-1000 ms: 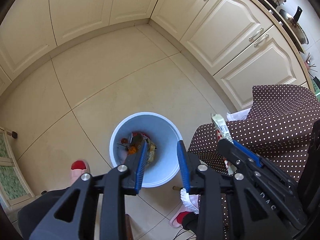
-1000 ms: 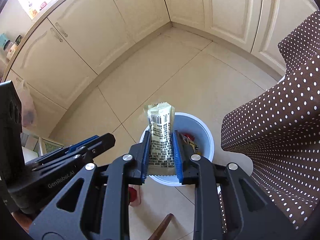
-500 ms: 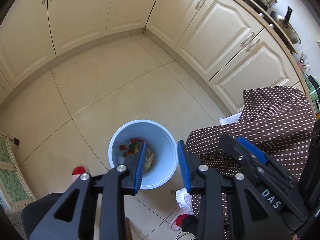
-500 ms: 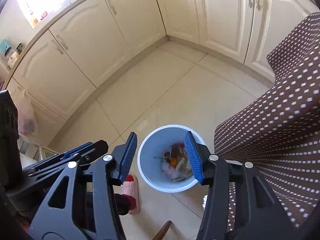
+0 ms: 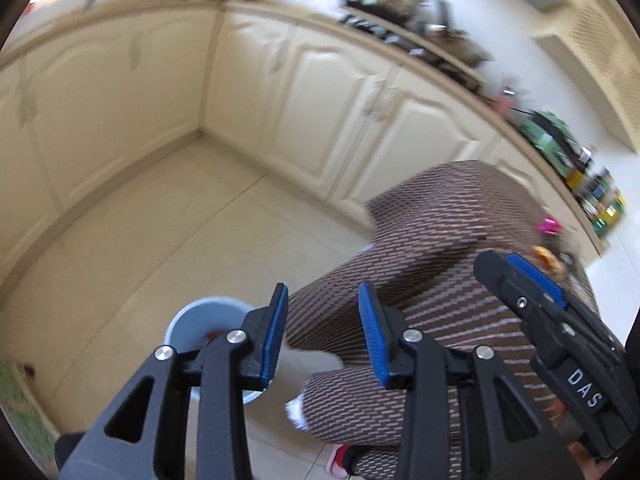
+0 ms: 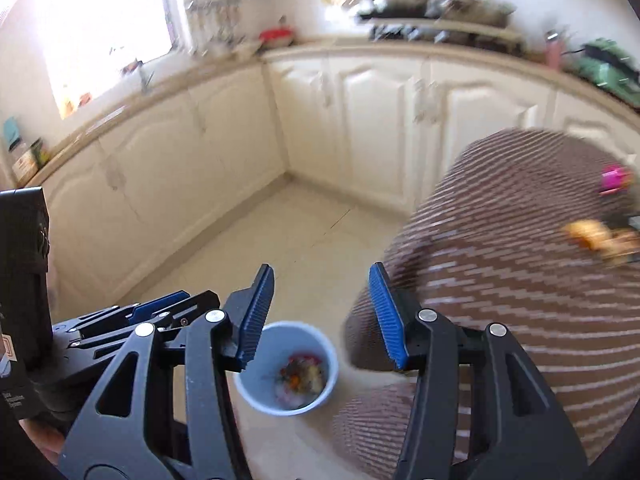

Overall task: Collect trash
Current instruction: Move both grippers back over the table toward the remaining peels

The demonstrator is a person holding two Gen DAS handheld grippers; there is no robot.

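Right wrist view first: the right gripper (image 6: 322, 314) is seen with its blue pads spread wide and nothing between them. Its jaws have just been opening, though the last bit of that was tiny. Straight below the gap sits the pale blue trash bin (image 6: 256, 392) on the tiled floor (image 6: 304, 240), with a heap of mixed colourful trash (image 6: 298, 374) lying at its bottom. Everything's pretty motion-blurred, so single pieces in there can't be told apart.

To the right of the bin, a brown polka-dot tablecloth (image 6: 500, 280) is draped over a table, its hem hanging just beside the bin rim. Something orange-brown (image 6: 592, 236) and a small pink thing (image 6: 614, 178) are lying on top of the cloth near the right edge; what they are can't be made out.

From the left wrist view, the left gripper (image 5: 322, 332) is shown partly open, narrower than the right one, also empty, and its jaws have just been opening a little more. The bin is half hidden behind its left finger (image 5: 274, 332). Cream cabinets (image 5: 320, 112) run along the walls, with a cluttered counter above.
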